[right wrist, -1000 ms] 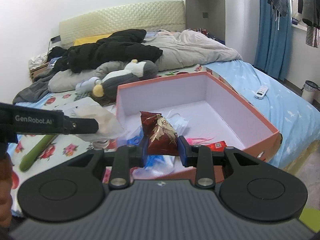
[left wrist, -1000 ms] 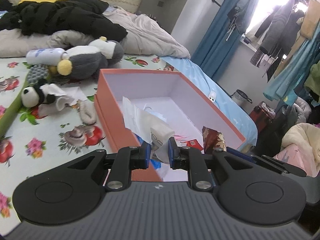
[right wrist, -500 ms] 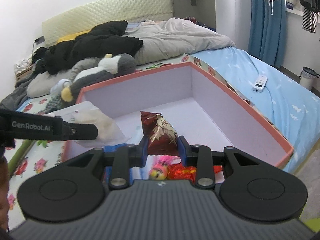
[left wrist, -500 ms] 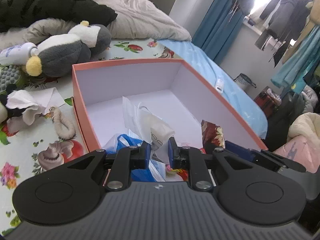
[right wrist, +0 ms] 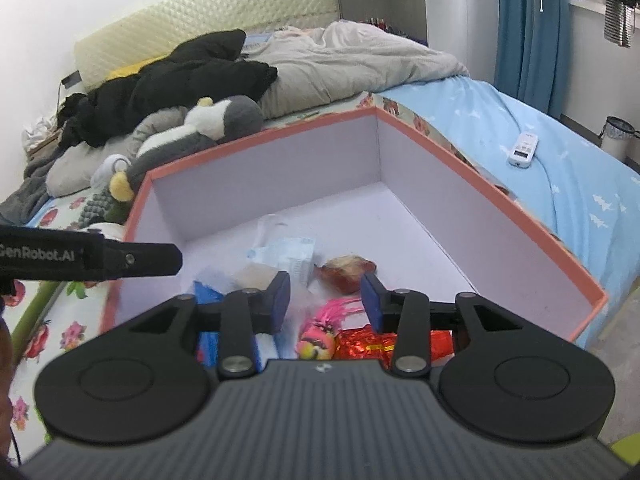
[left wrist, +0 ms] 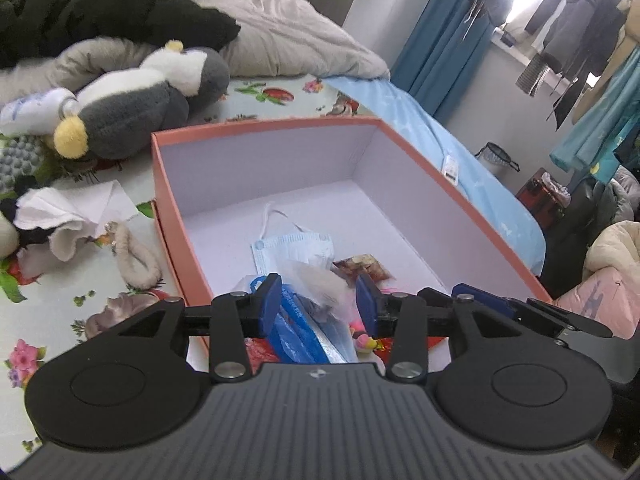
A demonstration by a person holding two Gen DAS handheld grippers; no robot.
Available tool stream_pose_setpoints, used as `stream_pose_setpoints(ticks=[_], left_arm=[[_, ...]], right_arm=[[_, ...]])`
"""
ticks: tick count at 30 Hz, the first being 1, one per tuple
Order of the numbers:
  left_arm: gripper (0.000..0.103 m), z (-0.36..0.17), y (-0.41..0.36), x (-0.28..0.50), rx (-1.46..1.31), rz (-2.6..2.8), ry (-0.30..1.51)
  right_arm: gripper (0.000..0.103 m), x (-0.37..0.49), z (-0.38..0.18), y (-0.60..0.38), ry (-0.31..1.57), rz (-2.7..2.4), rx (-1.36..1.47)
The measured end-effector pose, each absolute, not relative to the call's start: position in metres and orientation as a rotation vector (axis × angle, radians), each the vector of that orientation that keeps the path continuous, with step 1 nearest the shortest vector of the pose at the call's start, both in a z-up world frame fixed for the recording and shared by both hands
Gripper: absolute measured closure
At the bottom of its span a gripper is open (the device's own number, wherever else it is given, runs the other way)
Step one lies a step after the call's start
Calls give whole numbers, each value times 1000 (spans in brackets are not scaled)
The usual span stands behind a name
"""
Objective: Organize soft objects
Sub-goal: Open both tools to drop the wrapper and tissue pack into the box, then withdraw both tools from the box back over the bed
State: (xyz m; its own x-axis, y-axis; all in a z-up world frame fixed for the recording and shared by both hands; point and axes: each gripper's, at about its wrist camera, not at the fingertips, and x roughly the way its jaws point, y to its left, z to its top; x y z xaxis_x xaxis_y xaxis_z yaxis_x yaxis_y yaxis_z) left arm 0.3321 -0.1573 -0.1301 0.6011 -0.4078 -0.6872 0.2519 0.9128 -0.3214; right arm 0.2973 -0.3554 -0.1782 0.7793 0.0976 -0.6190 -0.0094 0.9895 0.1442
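Observation:
An orange box with a white inside lies on the bed; it also shows in the right wrist view. In it lie a blue face mask, a clear plastic bag, a red-brown snack packet, a blue bag, a pink-haired toy and a red foil packet. My left gripper is open over the plastic bag. My right gripper is open above the toy, just short of the snack packet.
A grey and white plush penguin, a white cloth, a fluffy beige loop and a bottle lie left of the box. Black clothes and a grey duvet lie behind. A remote lies on the blue sheet.
Both grippers have opened. The left one let go of the clear plastic bag and the right one let go of the snack packet; both now lie in the box.

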Motion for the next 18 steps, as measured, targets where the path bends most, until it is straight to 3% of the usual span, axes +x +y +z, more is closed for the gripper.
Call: stream_pose_setpoints(ticks=[18], left_arm=[[56, -63, -112, 202, -206, -383, 715]], right_arm=[[61, 196, -119, -315, 559, 148, 126]])
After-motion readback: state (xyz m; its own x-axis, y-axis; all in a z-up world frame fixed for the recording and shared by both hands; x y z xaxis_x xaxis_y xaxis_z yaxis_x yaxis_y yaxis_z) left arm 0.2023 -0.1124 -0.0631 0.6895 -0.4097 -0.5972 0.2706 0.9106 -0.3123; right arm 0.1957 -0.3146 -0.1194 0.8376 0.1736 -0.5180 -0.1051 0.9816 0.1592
